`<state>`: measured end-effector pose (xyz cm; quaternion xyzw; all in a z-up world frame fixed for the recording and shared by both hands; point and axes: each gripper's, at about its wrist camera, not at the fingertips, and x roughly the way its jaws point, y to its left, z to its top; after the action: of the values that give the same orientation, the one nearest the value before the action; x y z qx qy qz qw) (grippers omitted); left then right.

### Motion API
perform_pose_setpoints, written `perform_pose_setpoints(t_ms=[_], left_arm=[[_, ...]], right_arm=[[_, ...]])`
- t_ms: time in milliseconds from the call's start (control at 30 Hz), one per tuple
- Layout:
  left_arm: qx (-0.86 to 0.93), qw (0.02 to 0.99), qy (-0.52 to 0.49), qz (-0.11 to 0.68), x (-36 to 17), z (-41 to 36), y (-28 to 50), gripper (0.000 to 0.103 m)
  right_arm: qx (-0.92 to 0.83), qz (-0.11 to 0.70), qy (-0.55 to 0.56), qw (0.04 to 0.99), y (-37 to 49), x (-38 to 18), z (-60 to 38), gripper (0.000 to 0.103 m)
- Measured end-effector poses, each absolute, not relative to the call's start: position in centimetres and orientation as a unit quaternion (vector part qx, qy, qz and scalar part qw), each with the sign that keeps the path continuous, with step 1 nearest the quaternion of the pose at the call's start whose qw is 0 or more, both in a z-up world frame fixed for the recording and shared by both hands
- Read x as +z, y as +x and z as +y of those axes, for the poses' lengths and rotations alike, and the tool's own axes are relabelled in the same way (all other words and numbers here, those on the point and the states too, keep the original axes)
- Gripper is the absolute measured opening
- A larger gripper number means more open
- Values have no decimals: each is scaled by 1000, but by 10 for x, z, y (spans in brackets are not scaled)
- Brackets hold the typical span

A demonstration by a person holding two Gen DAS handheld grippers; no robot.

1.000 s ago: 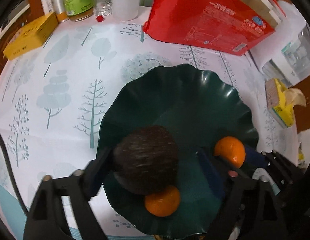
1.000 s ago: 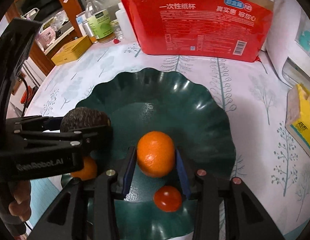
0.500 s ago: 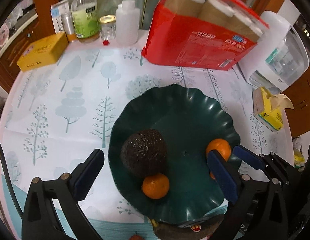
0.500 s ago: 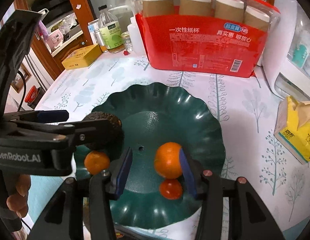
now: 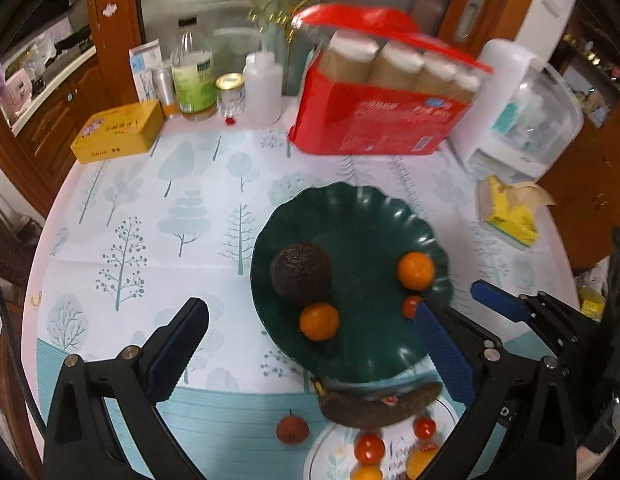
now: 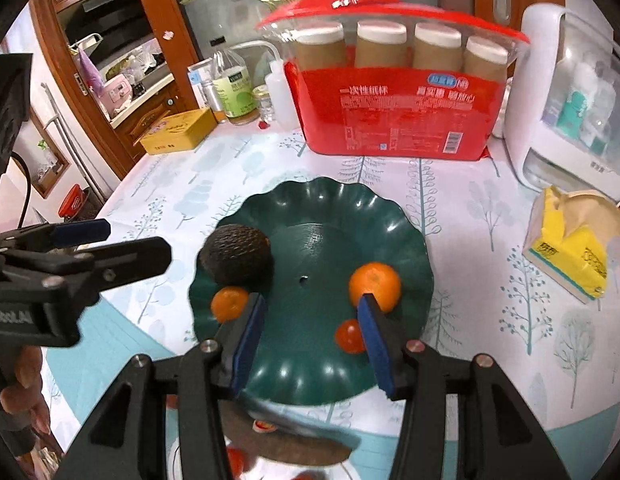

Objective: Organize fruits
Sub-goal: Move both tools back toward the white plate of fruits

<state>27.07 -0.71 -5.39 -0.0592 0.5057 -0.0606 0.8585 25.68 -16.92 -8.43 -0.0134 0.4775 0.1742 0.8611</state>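
A dark green scalloped plate (image 5: 350, 200) (image 6: 310, 200) holds a dark avocado (image 5: 302, 272) (image 6: 238, 254), a large orange (image 5: 416, 270) (image 6: 374, 282), a small orange (image 5: 319, 321) (image 6: 229, 303) and a red tomato (image 5: 410, 306) (image 6: 349, 336). My left gripper (image 5: 309, 316) hangs wide open above the plate's near side, empty. My right gripper (image 6: 312, 340) is open above the plate's near edge, with nothing between its pads. The left gripper (image 6: 82, 256) also shows at the left of the right wrist view, held by a hand (image 6: 26, 392).
Near the table's front edge, a white plate (image 5: 322, 448) holds tomatoes and yellow fruit, with a brown banana (image 5: 374, 404) and a loose red fruit (image 5: 292, 430) nearby. A red cup pack (image 6: 394, 120), bottles (image 5: 192, 88), a yellow tin (image 5: 118, 132) and a tissue pack (image 6: 570, 252) also sit on the table.
Both grippers rose and drew back from the green plate. The left opened and let go of the avocado; the right opened off the large orange. Both fruits stay in the plate.
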Motion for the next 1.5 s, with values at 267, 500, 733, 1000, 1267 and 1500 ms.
perform_pose_setpoints(t_ms=[267,500,733,1000,1267,1500], left_arm=[[-62,889,-48,451,-1,-4,215,102],[-95,901,-2,424,24,-27,159,102],[-96,899,26,426,15,-50,114,102],[-78,885,26,458,-35,-57,91,102],[-79,859,25,504,-107,-59,81,102],[-77,837,15,541,-151,-55,85,102]], right_arm=[[188,452,-26,871,209,-40,-173,49],[206,437,-38,875,164,-15,-180,49],[212,444,-27,870,123,-17,-197,49],[198,471,-12,860,95,-52,-213,49],[190,519,15,833,87,-104,-220,49],[192,559,41,806,94,-146,-213,49]])
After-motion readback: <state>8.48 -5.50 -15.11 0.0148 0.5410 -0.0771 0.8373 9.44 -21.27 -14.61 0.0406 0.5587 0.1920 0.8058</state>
